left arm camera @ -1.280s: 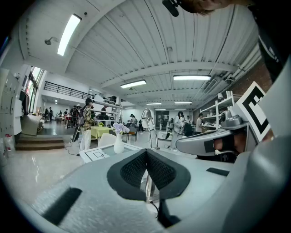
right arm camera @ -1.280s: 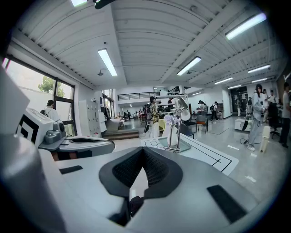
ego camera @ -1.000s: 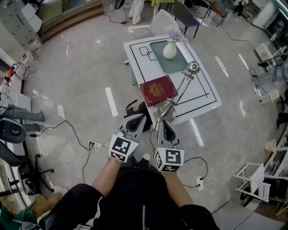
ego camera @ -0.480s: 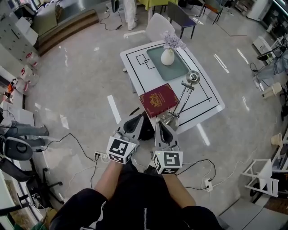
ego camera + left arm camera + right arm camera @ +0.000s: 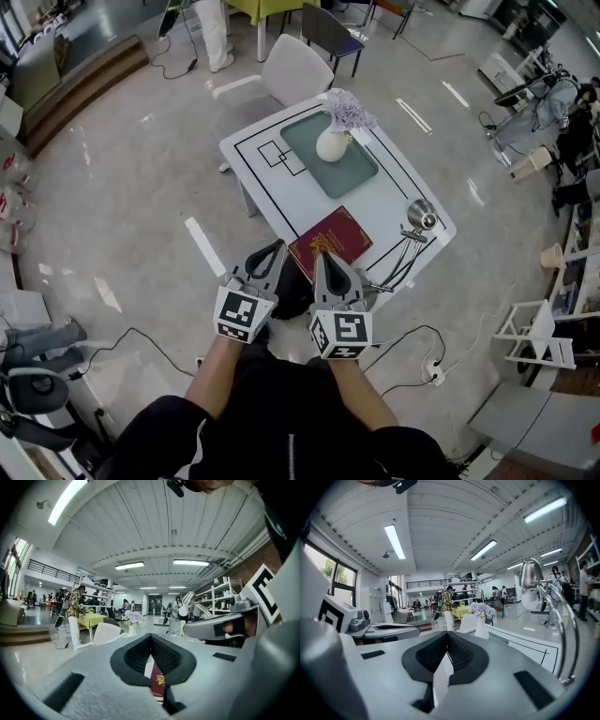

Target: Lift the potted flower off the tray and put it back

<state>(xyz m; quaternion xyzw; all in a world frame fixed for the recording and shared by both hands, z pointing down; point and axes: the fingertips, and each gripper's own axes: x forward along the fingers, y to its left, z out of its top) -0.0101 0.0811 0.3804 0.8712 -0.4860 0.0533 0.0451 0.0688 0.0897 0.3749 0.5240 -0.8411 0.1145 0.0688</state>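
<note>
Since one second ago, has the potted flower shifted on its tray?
No. The potted flower still stands at the far end of the green tray, as before; only the head view has swung.

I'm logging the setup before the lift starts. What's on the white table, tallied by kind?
tray: 1
potted flower: 1
red book: 1
desk lamp: 1
Total: 4
</note>
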